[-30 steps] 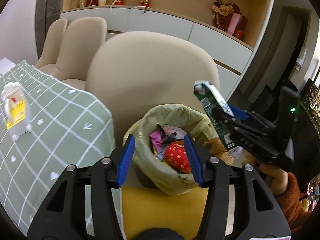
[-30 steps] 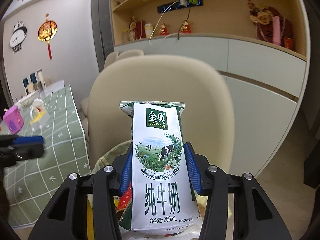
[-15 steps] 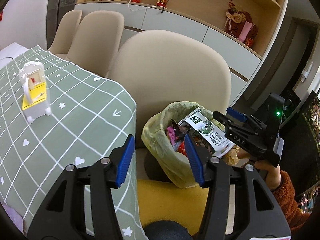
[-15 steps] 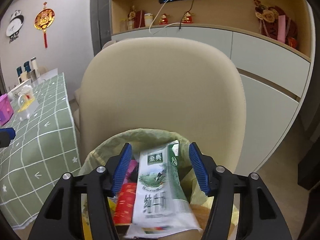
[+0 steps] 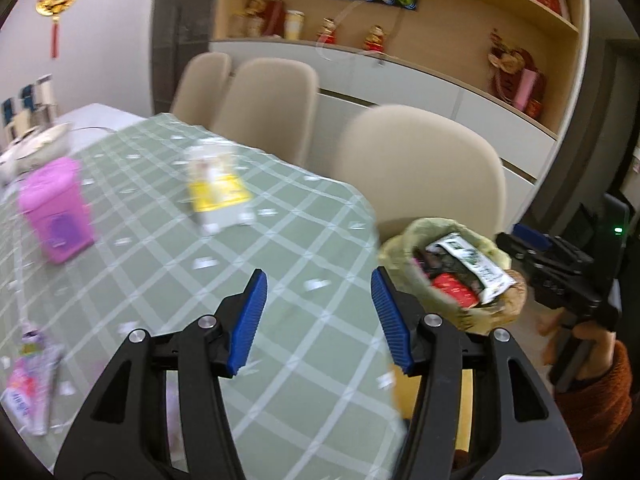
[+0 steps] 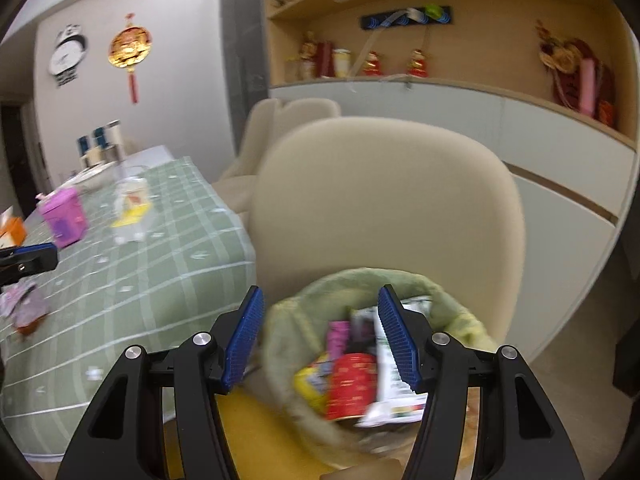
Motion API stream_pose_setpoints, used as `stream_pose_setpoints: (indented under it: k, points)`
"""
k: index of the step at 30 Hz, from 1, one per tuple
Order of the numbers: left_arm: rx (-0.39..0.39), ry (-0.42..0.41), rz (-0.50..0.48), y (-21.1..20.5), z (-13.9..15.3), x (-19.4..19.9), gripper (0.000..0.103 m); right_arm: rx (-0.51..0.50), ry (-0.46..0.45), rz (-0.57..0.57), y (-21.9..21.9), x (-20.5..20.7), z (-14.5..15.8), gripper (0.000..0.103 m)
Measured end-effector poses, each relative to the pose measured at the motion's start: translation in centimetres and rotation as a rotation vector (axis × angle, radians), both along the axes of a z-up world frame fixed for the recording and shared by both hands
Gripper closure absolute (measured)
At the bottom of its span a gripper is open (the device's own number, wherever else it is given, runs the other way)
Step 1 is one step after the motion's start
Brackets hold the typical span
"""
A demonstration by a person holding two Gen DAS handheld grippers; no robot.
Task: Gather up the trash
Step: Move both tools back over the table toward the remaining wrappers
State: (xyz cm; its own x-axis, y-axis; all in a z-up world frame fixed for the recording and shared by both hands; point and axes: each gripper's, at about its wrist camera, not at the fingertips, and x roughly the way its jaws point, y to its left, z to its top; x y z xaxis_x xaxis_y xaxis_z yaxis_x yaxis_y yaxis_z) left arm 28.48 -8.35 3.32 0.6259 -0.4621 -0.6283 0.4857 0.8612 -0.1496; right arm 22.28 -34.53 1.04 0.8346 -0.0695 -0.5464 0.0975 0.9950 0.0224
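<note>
the right gripper (image 6: 320,336) hangs over the lined bin (image 6: 452,300), fingers wide and empty, just having spread; the milk carton (image 6: 394,384) lies inside. only the left gripper (image 5: 316,320), half-spread and empty, sees a wrapper (image 5: 30,380) on the green tablecloth (image 5: 280,248), the pink box (image 5: 56,212) beyond.

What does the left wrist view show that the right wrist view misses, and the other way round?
Only the left wrist view: the right gripper from outside, in a hand with a rust sleeve. Only the right wrist view: a panda clock and an orange box. Both: the bin holding the milk carton, the pink box and the checked tablecloth.
</note>
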Motion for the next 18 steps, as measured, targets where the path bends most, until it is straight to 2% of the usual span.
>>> stream_pose_setpoints:
  k: [5,12,15,18]
  points:
    - [0.005,-0.009,0.127,7.4,0.2,0.0,0.050,0.006,-0.019,0.104,5.3,0.0,1.5,0.047]
    - [-0.015,-0.003,0.342,18.5,-0.4,-0.4,0.050,0.005,0.017,0.275,13.5,1.1,1.4,0.047]
    - [0.012,0.017,0.413,22.0,-1.2,-0.5,0.046,0.011,0.042,0.338,16.7,1.6,0.7,0.047]
    - [0.058,0.062,0.437,23.9,-2.5,-0.4,0.045,0.029,0.070,0.389,19.7,2.1,-0.2,0.047]
